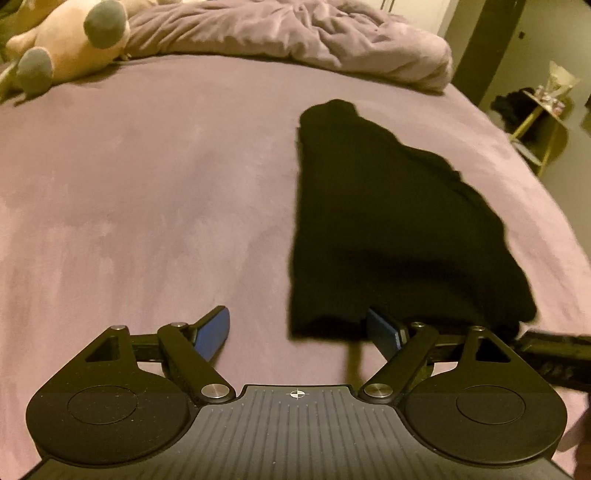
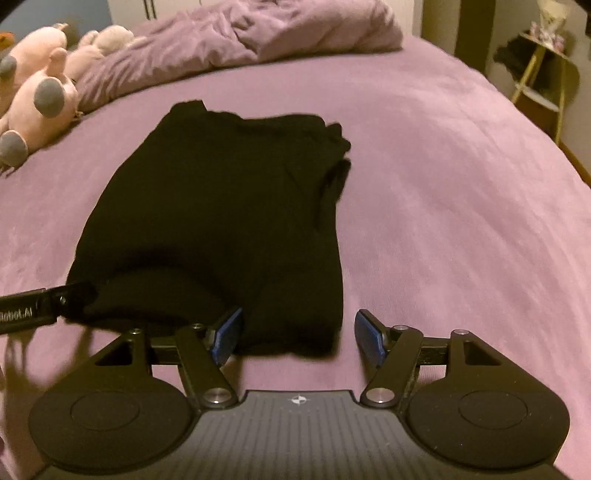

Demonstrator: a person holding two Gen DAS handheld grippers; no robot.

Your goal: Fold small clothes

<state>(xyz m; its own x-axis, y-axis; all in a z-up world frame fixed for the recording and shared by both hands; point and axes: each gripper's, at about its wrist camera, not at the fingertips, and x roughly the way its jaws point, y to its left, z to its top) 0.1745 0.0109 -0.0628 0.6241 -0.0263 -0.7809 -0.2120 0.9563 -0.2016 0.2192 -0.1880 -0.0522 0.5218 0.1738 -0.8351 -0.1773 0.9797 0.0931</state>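
A black garment (image 1: pixel 388 221) lies folded lengthwise on the purple bed sheet (image 1: pixel 147 184); it also shows in the right wrist view (image 2: pixel 221 214). My left gripper (image 1: pixel 299 332) is open at the garment's near left corner, its right finger (image 1: pixel 382 330) touching the hem. My right gripper (image 2: pixel 297 334) is open at the garment's near right corner, with the hem between its blue pads. The left gripper's body (image 2: pixel 33 306) shows at the left edge of the right wrist view. The right gripper's body (image 1: pixel 554 354) shows at the right edge of the left wrist view.
A crumpled purple duvet (image 1: pixel 295 33) lies across the far end of the bed. Pink plush toys (image 2: pixel 37 92) sit at the far left. A small yellow-legged side table (image 2: pixel 539 66) with dark items stands beyond the bed's right edge.
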